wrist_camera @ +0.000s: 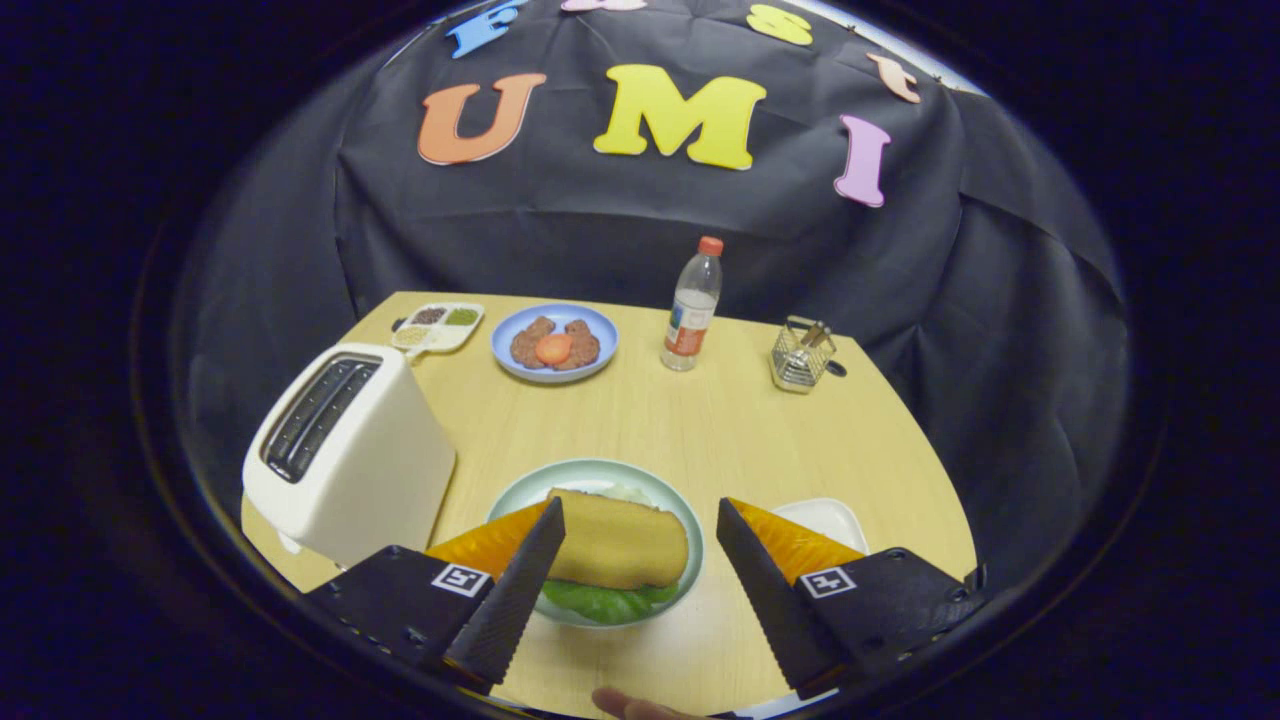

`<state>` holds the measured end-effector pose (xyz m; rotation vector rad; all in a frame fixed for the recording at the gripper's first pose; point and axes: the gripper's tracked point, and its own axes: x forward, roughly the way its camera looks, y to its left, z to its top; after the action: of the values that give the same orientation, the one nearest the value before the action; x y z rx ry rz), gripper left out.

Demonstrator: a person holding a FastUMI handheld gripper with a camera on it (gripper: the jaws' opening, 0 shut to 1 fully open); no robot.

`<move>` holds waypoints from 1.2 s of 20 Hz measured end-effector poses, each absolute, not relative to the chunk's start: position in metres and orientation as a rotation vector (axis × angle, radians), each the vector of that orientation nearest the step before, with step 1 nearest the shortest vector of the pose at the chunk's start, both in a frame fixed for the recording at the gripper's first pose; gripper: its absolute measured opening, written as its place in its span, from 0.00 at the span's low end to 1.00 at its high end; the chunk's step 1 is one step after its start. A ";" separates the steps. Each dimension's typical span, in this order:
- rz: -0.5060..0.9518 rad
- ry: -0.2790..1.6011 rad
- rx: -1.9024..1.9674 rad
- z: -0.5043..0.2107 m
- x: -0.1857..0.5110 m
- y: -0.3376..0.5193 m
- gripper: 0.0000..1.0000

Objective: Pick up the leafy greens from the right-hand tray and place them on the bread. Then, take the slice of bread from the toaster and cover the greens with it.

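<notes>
Fingers of the gripper [634,560] spread wide, nothing pinched, hovering over a round pale-green plate [520,490] on the smooth wooden table [700,430]. On that plate, between the fingers: a flat tan slice of bread [615,540] lying on ruffled leafy greens [605,602] (leaf edges peeking out at the near side). Just beside the right finger, a white rounded tray [828,518]. Left of the plate, a glossy cream toaster [345,450] with two dark slots. Well beyond: a blue plate [600,345] with brown patties and an orange slice, a divided condiment tray [438,327], a clear plastic bottle [692,305], a wire holder [800,355].
</notes>
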<state>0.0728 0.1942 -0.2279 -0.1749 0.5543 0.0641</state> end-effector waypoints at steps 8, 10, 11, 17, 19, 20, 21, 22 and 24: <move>0.081 0.259 -0.107 -0.114 0.015 0.193 0.96; 0.082 0.182 -0.082 -0.088 -0.008 0.185 0.96; 0.070 0.160 -0.079 -0.082 -0.019 0.178 0.96; 0.105 0.050 -0.114 -0.054 -0.076 0.154 0.96; 0.109 0.007 -0.136 -0.041 -0.078 0.142 0.96; 0.100 0.000 -0.126 -0.035 -0.079 0.135 0.96; 0.103 0.001 -0.111 -0.032 -0.083 0.132 0.96; 0.116 -0.016 -0.097 -0.025 -0.086 0.131 0.96; 0.113 -0.073 -0.090 -0.004 -0.088 0.118 0.96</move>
<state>-0.0877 0.1181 -0.0039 -0.0896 -0.0735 0.1131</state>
